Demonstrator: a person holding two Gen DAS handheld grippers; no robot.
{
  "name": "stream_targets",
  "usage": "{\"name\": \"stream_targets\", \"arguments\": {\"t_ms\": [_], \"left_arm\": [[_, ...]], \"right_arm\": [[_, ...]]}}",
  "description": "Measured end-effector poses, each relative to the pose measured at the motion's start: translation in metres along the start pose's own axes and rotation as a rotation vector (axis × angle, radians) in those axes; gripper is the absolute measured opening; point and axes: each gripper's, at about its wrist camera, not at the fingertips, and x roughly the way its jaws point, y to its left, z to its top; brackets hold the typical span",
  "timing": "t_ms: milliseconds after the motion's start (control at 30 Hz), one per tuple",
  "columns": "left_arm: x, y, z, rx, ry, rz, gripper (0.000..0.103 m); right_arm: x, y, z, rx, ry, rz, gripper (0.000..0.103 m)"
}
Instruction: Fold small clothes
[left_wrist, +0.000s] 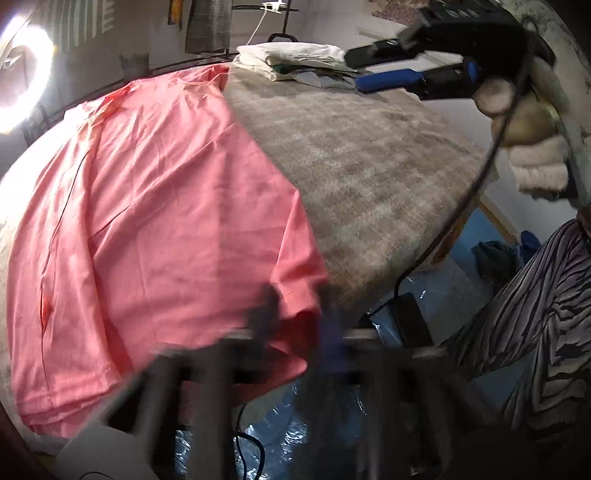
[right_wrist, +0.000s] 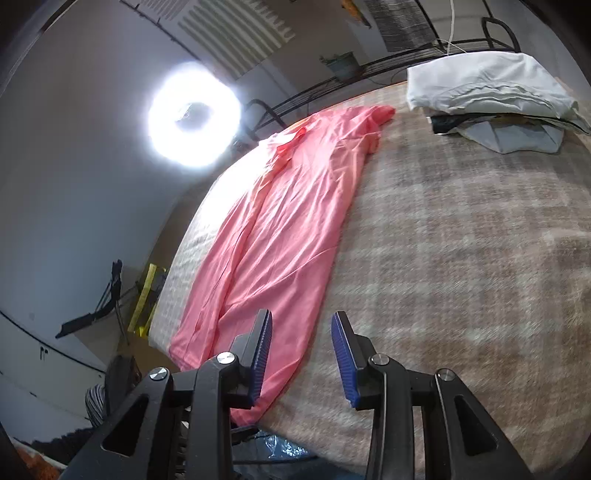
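Worktop (right_wrist: 461, 258): I see a broad surface under a beige plaid cover filling the right and centre of both views; its near edge runs along the bottom of the right wrist view.
Shirt (right_wrist: 284, 229): pink, spread flat and lengthwise folded along the left part of the worktop, from the far edge in the upper centre down to the near edge; in my left wrist view it (left_wrist: 155, 221) fills the left half of the frame, its near corner hanging over the edge at lower centre.
Pile (right_wrist: 487, 88): folded clothes, white on top with grey and dark pieces beneath, at the far corner of the worktop, upper right of the frame, well apart from the shirt.
Lamp (right_wrist: 194, 114): a bright ring light in the upper left, beyond the worktop.
Right claw (right_wrist: 302, 354): my jaws stand apart with nothing between them, above the shirt's near corner at lower centre; in the left wrist view it (left_wrist: 373, 66) sits at upper right, held in a gloved hand (left_wrist: 532, 136).
Left claw (left_wrist: 299, 325): badly blurred at lower centre, at the shirt's near corner; I cannot tell whether it is apart or together.
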Motion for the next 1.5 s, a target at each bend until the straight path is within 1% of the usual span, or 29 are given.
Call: {"name": "stream_targets", "arguments": {"t_ms": [67,233,333,433,500,600,633,700,800,833,867,933,967,1000,1167,1267,1333,1500], "left_arm": [[0.0,-0.001,0.003,-0.022,-0.008,-0.038,0.001],[-0.008,-0.01,0.008,-0.032,-0.036,-0.069,0.0],[-0.01,-0.009,0.007,-0.064,-0.038,-0.071,0.0],[-0.01,-0.003,0.006,-0.099,-0.039,-0.072,0.0],[-0.013,0.001,0.005,-0.125,-0.041,-0.076,0.0],[-0.016,0.002,0.004,-0.138,-0.052,-0.078,0.0],[-0.018,0.003,0.004,-0.143,-0.057,-0.079,0.0],[-0.019,0.005,0.004,-0.156,-0.065,-0.085,0.0],[-0.02,0.01,0.006,-0.179,-0.075,-0.099,0.0],[-0.021,0.013,0.006,-0.185,-0.079,-0.101,0.0],[-0.022,0.014,0.005,-0.19,-0.083,-0.102,0.0],[-0.024,0.021,0.004,-0.212,-0.093,-0.11,0.0],[-0.026,0.024,0.003,-0.226,-0.098,-0.113,0.0],[-0.027,0.028,0.002,-0.242,-0.104,-0.116,0.0],[-0.035,0.05,-0.004,-0.325,-0.132,-0.134,0.0],[-0.041,0.061,-0.007,-0.354,-0.148,-0.134,0.0],[-0.047,0.069,-0.01,-0.377,-0.164,-0.132,0.0],[-0.059,0.088,-0.019,-0.448,-0.192,-0.135,0.0]], "right_arm": [[0.0,-0.007,0.006,0.009,0.0,0.002,0.036],[0.016,-0.021,0.034,0.021,0.008,-0.015,0.037],[0.041,-0.028,0.061,0.022,0.022,-0.019,0.042],[0.074,-0.034,0.082,0.046,0.038,-0.028,0.045],[0.098,-0.042,0.096,0.097,0.038,-0.031,0.045],[0.123,-0.055,0.112,0.191,0.022,-0.035,0.044],[0.128,-0.057,0.115,0.204,0.016,-0.039,0.044],[0.139,-0.058,0.124,0.217,0.004,-0.052,0.042],[0.152,-0.054,0.134,0.228,-0.01,-0.052,0.035],[0.155,-0.053,0.137,0.228,-0.012,-0.053,0.026],[0.159,-0.05,0.139,0.227,-0.012,-0.057,0.014],[0.168,-0.044,0.143,0.212,-0.001,-0.09,0.002],[0.17,-0.041,0.144,0.202,0.0,-0.106,0.0],[0.171,-0.036,0.146,0.186,-0.003,-0.129,0.0],[0.163,-0.009,0.159,0.12,-0.042,-0.17,0.0],[0.165,0.01,0.169,0.08,-0.052,-0.203,0.0],[0.17,0.023,0.173,0.052,-0.053,-0.219,0.0],[0.19,0.058,0.18,-0.046,-0.026,-0.302,0.0]]}}
